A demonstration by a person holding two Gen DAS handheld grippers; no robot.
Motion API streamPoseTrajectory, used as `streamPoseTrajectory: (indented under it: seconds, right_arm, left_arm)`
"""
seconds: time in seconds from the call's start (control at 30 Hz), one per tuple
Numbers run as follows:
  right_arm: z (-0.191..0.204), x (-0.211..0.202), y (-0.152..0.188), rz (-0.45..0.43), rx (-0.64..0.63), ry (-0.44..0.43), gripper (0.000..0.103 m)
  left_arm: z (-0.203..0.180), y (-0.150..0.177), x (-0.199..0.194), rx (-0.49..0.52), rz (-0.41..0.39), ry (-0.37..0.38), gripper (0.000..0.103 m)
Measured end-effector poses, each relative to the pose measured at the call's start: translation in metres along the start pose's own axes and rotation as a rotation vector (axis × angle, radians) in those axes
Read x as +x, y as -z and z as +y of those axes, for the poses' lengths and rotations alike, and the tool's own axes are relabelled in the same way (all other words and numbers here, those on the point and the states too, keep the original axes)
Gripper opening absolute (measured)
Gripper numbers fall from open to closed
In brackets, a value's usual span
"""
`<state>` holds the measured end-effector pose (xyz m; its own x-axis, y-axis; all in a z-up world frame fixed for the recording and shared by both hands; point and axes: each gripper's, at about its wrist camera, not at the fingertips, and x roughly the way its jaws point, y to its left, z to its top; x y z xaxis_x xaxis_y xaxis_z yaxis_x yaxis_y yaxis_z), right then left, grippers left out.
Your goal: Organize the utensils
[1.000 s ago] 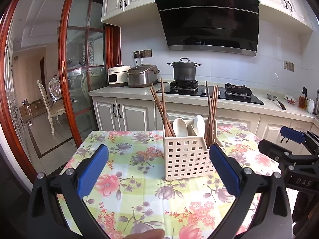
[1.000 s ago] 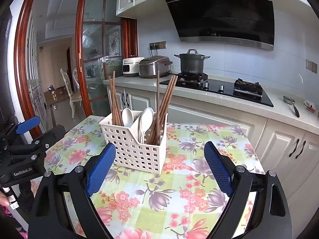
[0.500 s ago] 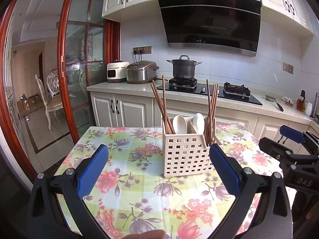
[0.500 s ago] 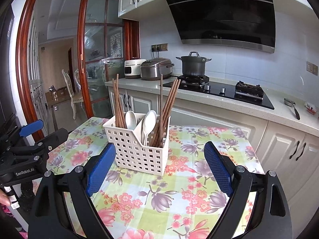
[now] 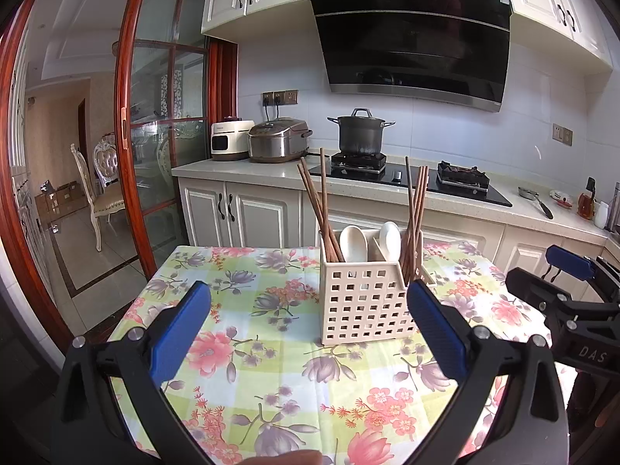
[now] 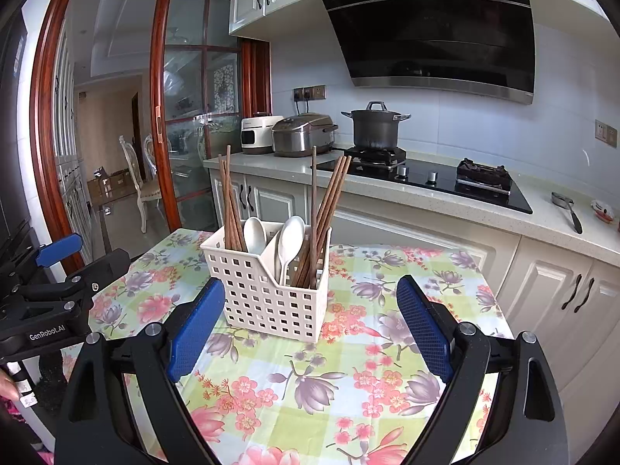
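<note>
A white perforated utensil caddy (image 5: 364, 304) stands on the floral tablecloth (image 5: 271, 348); it also shows in the right wrist view (image 6: 267, 294). It holds brown chopsticks (image 5: 323, 213) in its two end compartments and two white spoons (image 5: 354, 240) in the middle. In the right wrist view the chopsticks (image 6: 329, 201) and spoons (image 6: 290, 236) show too. My left gripper (image 5: 308, 327) is open and empty, short of the caddy. My right gripper (image 6: 310, 329) is open and empty, also short of it.
A kitchen counter (image 5: 271, 172) with a rice cooker (image 5: 279, 145), a pot (image 5: 360, 135) and a hob stands behind the table. A glass sliding door (image 5: 162, 155) is at the left. The right gripper's body (image 5: 573, 310) is at the table's right edge.
Both grippers have drawn back and risen slightly from the caddy, which looks a little smaller and lower. Both stay open and empty.
</note>
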<state>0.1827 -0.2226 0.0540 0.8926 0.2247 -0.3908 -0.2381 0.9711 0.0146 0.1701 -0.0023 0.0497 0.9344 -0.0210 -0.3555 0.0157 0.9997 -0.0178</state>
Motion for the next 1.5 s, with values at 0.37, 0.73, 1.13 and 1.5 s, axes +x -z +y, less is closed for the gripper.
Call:
streamPoseTrajectory:
  seconds: [0.37,0.73,1.13,1.5]
  right_arm:
    - [0.0002,-0.0003,-0.0005,0.000,0.000,0.001,0.085]
    - [0.0009,-0.0006,-0.0005,0.000,0.000,0.001,0.085]
    - [0.0017,-0.0007,-0.0007,0.000,0.001,0.000,0.085]
    - [0.0015,-0.0006,-0.0007,0.000,0.001,0.000,0.085]
  left_arm:
    - [-0.0003,-0.0001,-0.0010,0.003,0.001,-0.001,0.098]
    - [-0.0010,-0.0011,-0.0022,0.001,0.001,0.004,0.098]
    - [-0.0019,-0.0007,-0.0020,-0.003,0.003,0.002,0.098]
    - [-0.0024,0.0013,-0.0020,-0.006,0.007,-0.001,0.098]
